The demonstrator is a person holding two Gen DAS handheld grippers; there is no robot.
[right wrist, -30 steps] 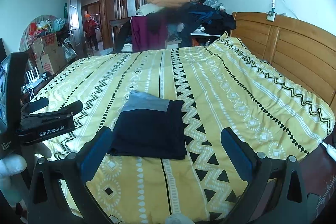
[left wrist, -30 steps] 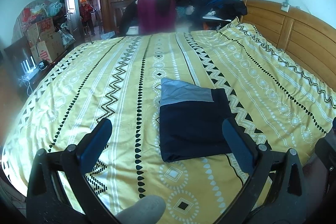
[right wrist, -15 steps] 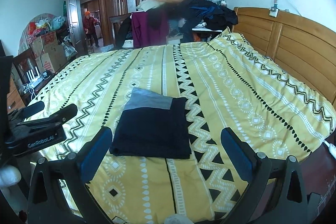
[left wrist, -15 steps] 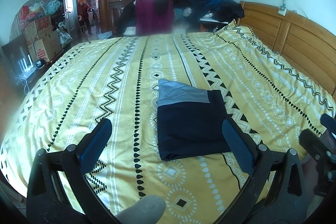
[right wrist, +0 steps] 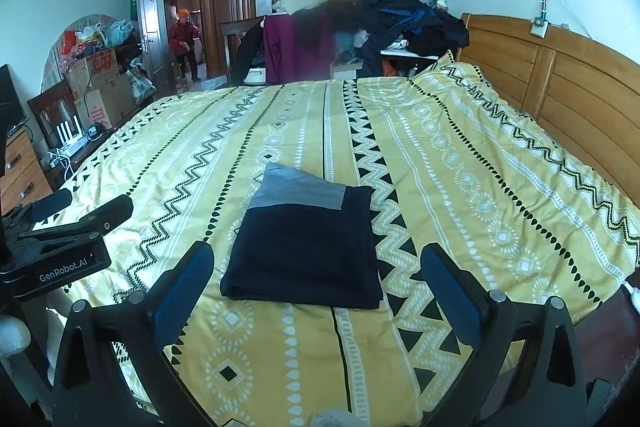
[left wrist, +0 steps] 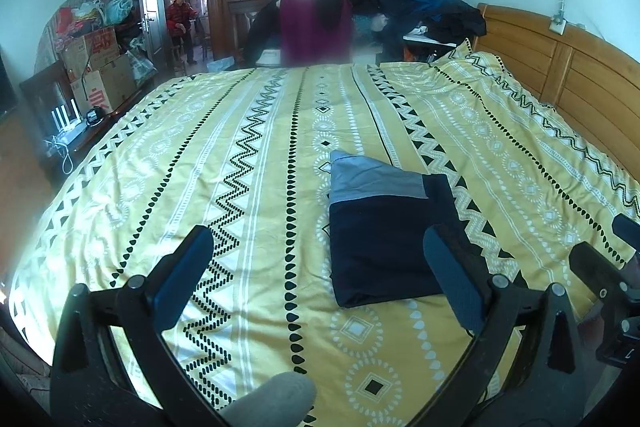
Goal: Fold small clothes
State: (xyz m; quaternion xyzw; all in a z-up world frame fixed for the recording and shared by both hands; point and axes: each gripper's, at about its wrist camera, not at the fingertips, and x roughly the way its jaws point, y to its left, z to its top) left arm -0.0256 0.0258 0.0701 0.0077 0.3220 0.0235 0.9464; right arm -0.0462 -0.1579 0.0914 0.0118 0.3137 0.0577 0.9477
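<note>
Backing off since a second ago, left gripper (left wrist: 316, 267) and right gripper (right wrist: 316, 271) both wide, empty; folded garment (right wrist: 304, 243) ahead, seemingly finished.

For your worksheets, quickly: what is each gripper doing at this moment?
Left gripper: open, holding nothing, above the bedspread.
Right gripper: open, holding nothing, short of the folded garment.

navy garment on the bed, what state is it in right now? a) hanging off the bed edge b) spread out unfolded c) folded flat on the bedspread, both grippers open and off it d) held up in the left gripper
c: the navy garment lies as a neat folded rectangle on the bedspread, with the left gripper and right gripper both open and holding nothing.
</note>
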